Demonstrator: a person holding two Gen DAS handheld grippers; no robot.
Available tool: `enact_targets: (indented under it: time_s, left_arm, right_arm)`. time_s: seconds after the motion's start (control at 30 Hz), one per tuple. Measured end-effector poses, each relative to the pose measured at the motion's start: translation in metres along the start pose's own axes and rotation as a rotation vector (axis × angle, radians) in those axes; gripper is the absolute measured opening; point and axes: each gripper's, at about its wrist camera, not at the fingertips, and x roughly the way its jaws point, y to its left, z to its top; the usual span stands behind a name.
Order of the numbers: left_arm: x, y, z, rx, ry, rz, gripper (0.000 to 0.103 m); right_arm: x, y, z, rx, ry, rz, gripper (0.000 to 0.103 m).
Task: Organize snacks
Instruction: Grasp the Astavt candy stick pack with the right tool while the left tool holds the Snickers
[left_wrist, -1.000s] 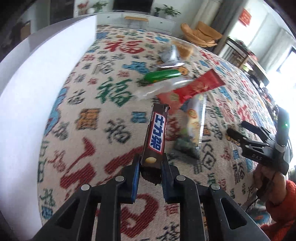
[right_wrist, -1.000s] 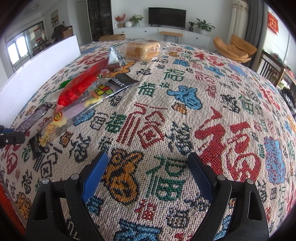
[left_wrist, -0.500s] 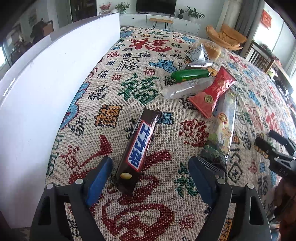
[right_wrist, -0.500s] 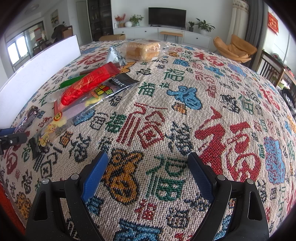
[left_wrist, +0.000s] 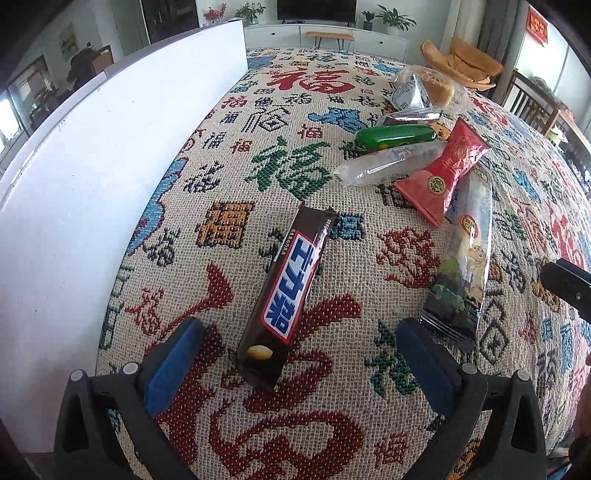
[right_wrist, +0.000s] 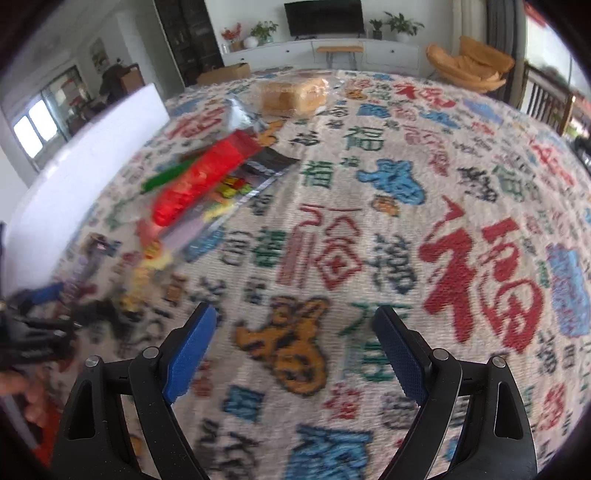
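Chocolate bar (left_wrist: 286, 291) lies free between left gripper (left_wrist: 299, 354) fingers just opened wide; right gripper (right_wrist: 295, 350) fingers open

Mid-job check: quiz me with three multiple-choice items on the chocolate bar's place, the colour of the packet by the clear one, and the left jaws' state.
1. Where is the chocolate bar?
A. Flat on the tablecloth between the left gripper's jaws
B. On the white board
C. Under the red packet

2. What colour is the packet just beyond the clear packet?
A. Blue
B. Green
C. Yellow

3. How do the left jaws stand?
A. Clamped on the bar
B. Shut, empty
C. Wide open, clear of the bar

Answers: 1 A, it lies on the cloth; 2 B, the green packet sits there; 3 C, both pads stand off the wrapper, having just been opening.
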Motion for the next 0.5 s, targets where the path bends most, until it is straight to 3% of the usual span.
enact_targets:
  time_s: [0.13,0.3,0.4,0.47,0.5]
  left_arm:
    - [0.000,0.000,0.000,-0.004,-0.006,0.003,0.103]
    - [0.000,0.000,0.000,-0.003,-0.009,0.003,0.103]
    - [0.001,0.000,0.001,-0.004,-0.009,0.001,0.103]
    - [0.001,0.000,0.001,-0.004,-0.008,0.001,0.103]
    - [0.001,0.000,0.001,-0.003,-0.008,0.001,0.103]
  right_arm:
    - [0.018,0.046,0.024,0.015,0.081,0.104,0.088]
    - [0.057,0.084,0.042,-0.015,0.119,-0.030,0.088]
    - [0.065,0.105,0.036,-0.137,0.134,-0.096,0.088]
    - [0.062,0.108,0.026,-0.225,0.127,-0.111,0.084]
    - [0.057,0.104,0.023,-0.240,0.121,-0.102,0.073]
